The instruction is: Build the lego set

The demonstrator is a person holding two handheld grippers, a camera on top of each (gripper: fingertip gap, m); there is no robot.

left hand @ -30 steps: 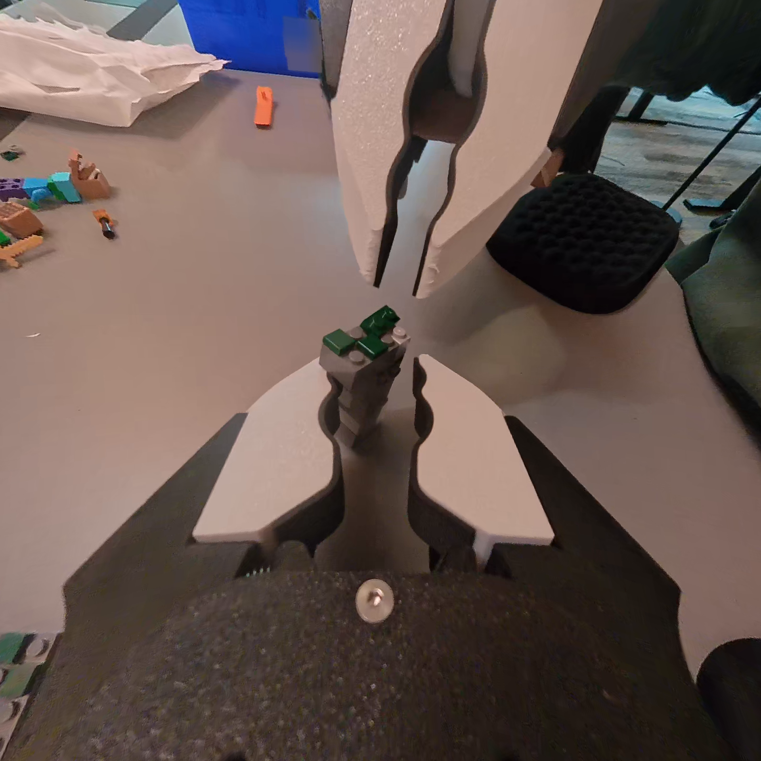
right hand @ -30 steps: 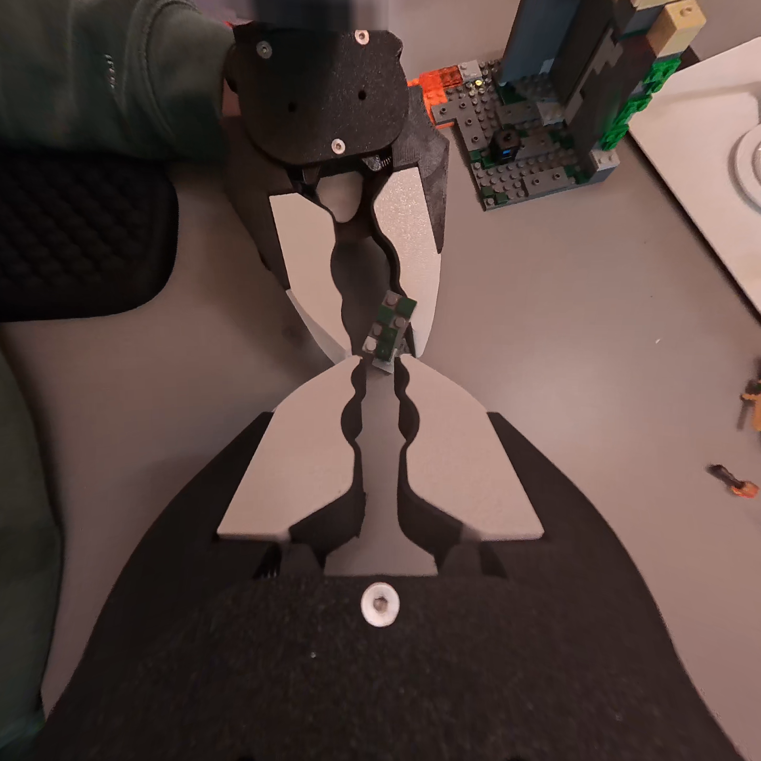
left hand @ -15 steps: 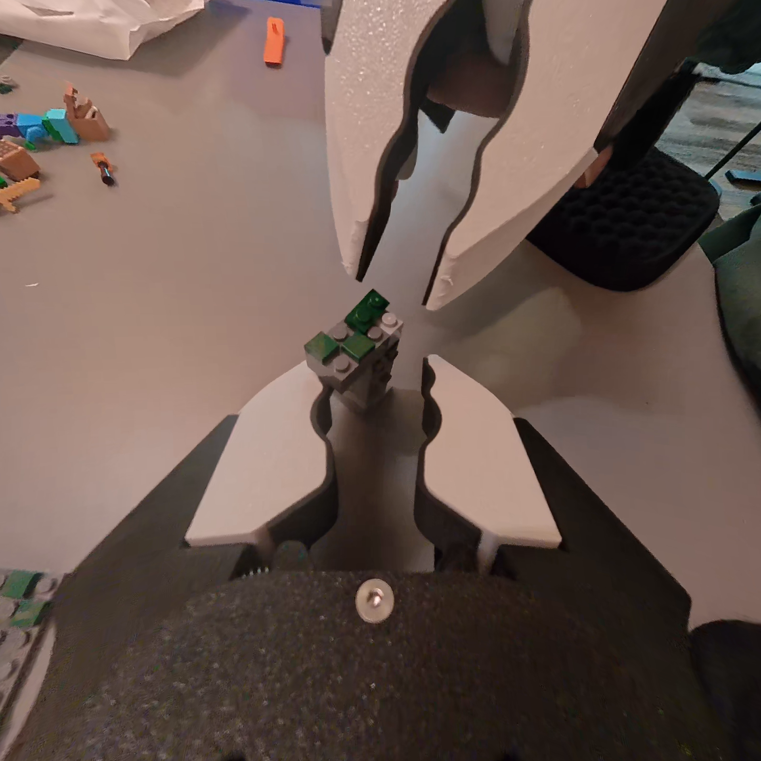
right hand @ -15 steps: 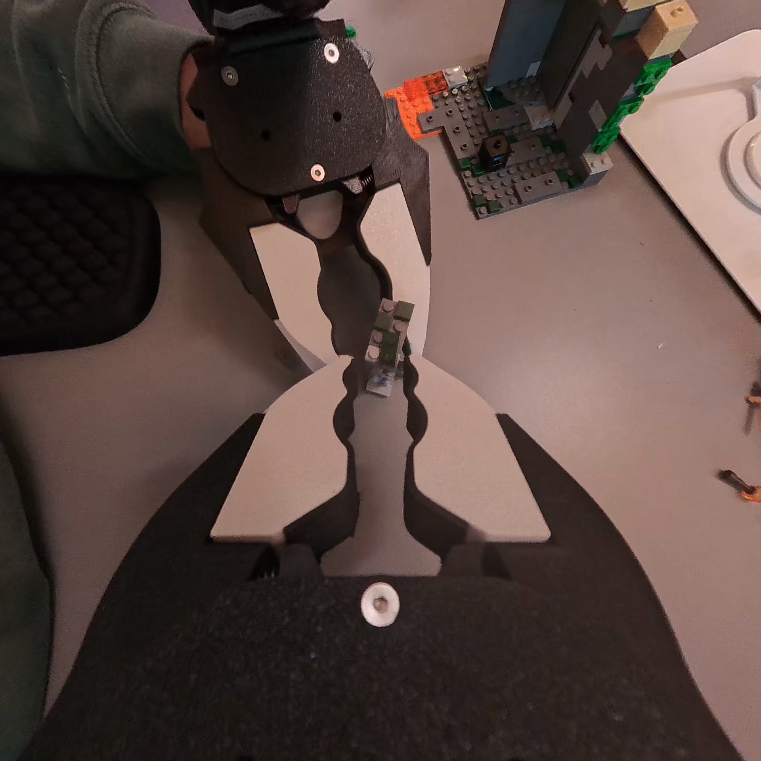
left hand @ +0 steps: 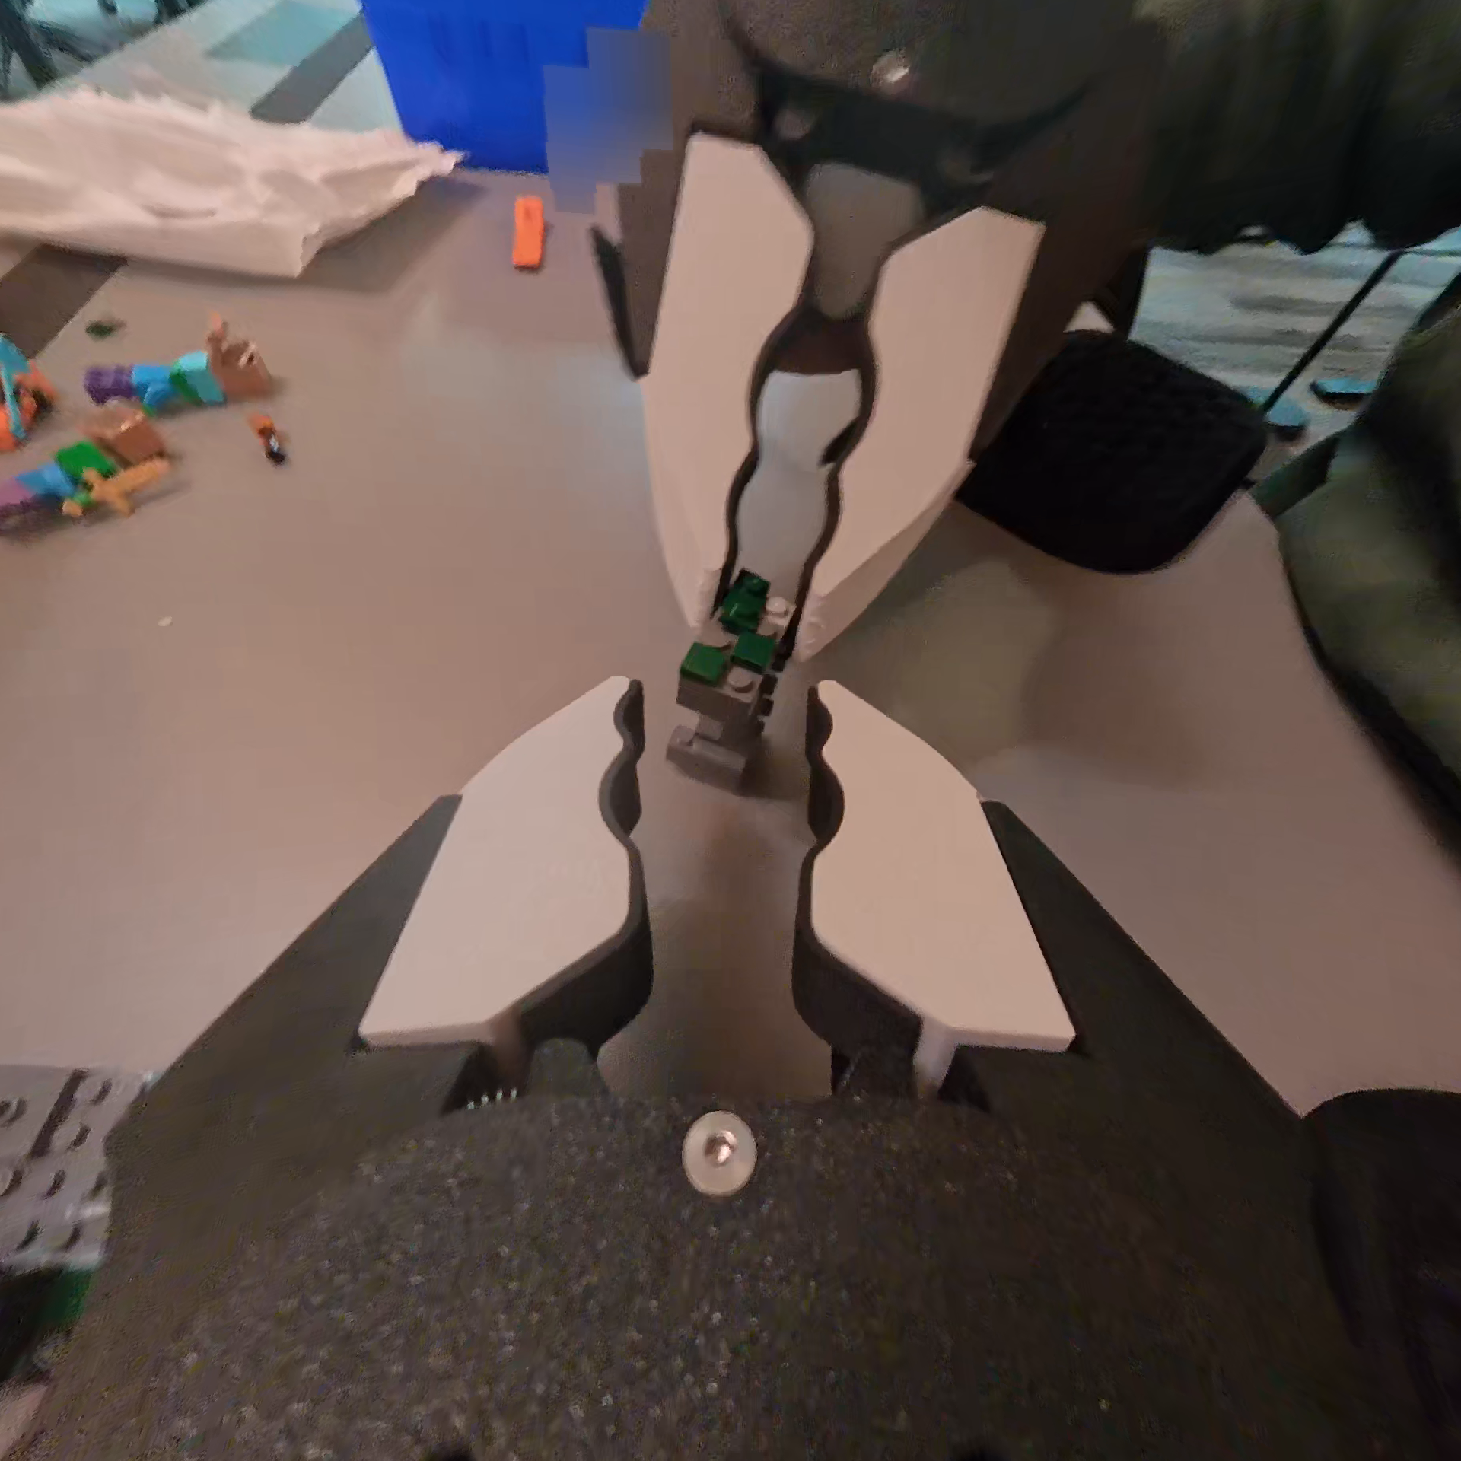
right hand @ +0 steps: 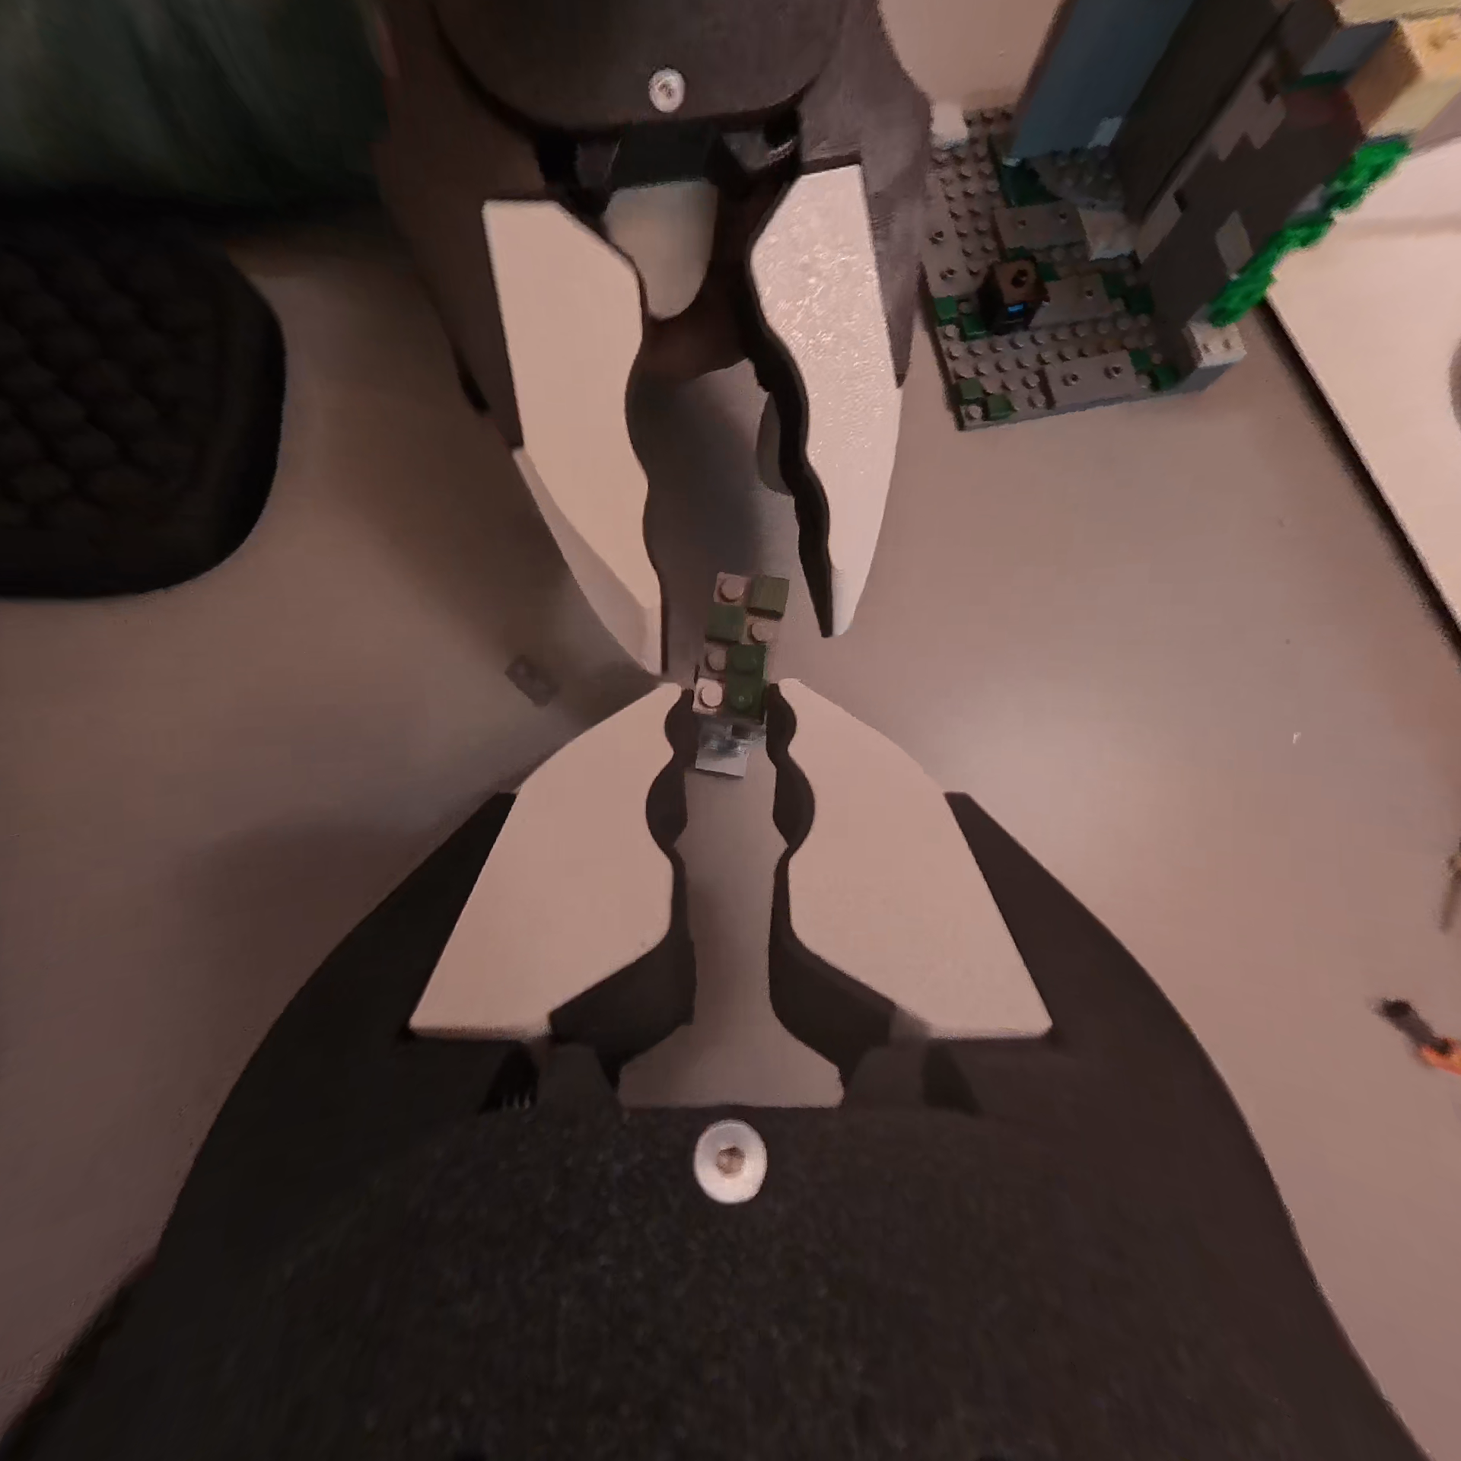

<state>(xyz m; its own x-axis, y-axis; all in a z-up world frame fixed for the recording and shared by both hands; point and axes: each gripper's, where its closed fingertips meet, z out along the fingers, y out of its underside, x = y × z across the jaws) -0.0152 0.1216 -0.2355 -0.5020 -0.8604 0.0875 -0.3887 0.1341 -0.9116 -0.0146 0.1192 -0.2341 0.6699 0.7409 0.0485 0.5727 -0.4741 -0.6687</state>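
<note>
Between your two grippers, the grey-and-green brick column (left hand: 731, 672) stands on the table (left hand: 395, 632). Your right gripper (right hand: 731, 696) pinches its top, probably to steady it for transfer, while your left gripper (left hand: 723, 696) waits spread wide, gripping nothing.

Glossy plastic brick stack (left hand: 731, 664), matt table (left hand: 379, 632)

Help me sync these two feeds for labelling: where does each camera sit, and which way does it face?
Left wrist view: on the left gripper, looking along its open fingers at the small grey-green lego column, the right gripper opposite, a dark sleeve above.
Right wrist view: on the right gripper, looking down at the same column, the left gripper opposite, the lego model beyond.
Shared: column, both grippers, grey table.
</note>
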